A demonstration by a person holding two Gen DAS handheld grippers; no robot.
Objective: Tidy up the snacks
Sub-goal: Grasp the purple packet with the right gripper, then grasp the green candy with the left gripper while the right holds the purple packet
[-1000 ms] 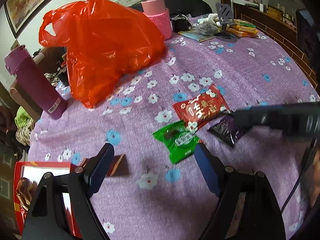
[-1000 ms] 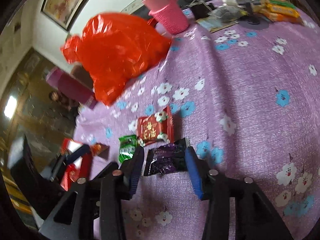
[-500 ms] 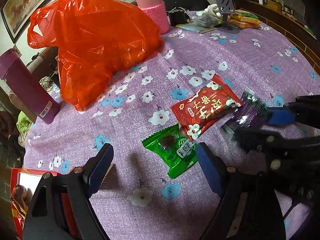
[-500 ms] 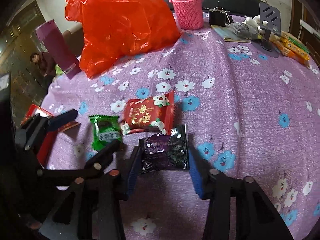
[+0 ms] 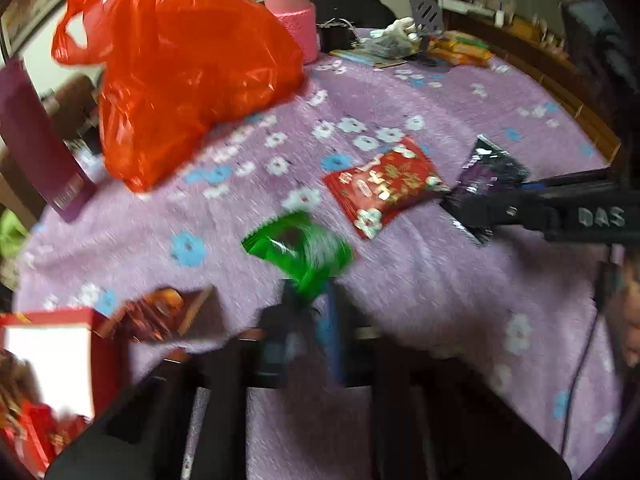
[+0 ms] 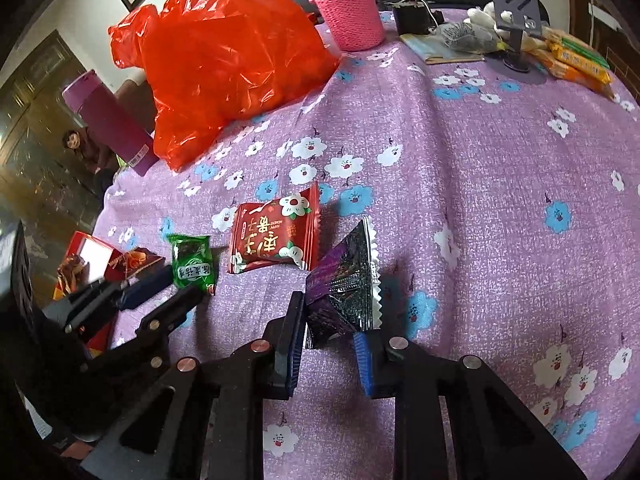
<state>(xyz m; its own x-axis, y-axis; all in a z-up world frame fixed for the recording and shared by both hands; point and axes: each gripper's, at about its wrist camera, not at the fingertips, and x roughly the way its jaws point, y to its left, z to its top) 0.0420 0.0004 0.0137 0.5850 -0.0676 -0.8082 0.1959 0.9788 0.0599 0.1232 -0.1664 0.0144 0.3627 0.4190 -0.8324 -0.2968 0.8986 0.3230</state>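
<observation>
My left gripper (image 5: 306,312) is shut on the near edge of the green snack packet (image 5: 300,250), which also shows in the right wrist view (image 6: 192,266). My right gripper (image 6: 330,336) is shut on the dark purple snack packet (image 6: 344,288), tilted up off the cloth; it also shows in the left wrist view (image 5: 486,172). The red snack packet (image 6: 276,234) lies flat between them on the purple flowered tablecloth (image 6: 460,200). A red box (image 5: 52,356) with an open lid stands at the table's near left edge (image 6: 86,258).
A big orange plastic bag (image 6: 224,60) lies at the back left, a purple bottle (image 6: 110,124) beside it. A pink-sleeved flask (image 6: 348,12) stands behind. Packets, a phone stand (image 6: 514,8) and clutter sit at the back right. A brown snack (image 5: 160,312) lies by the box.
Both grippers have closed: the left one on the green packet, the right one on the purple packet, which now tips up. The left view is blurred by motion.
</observation>
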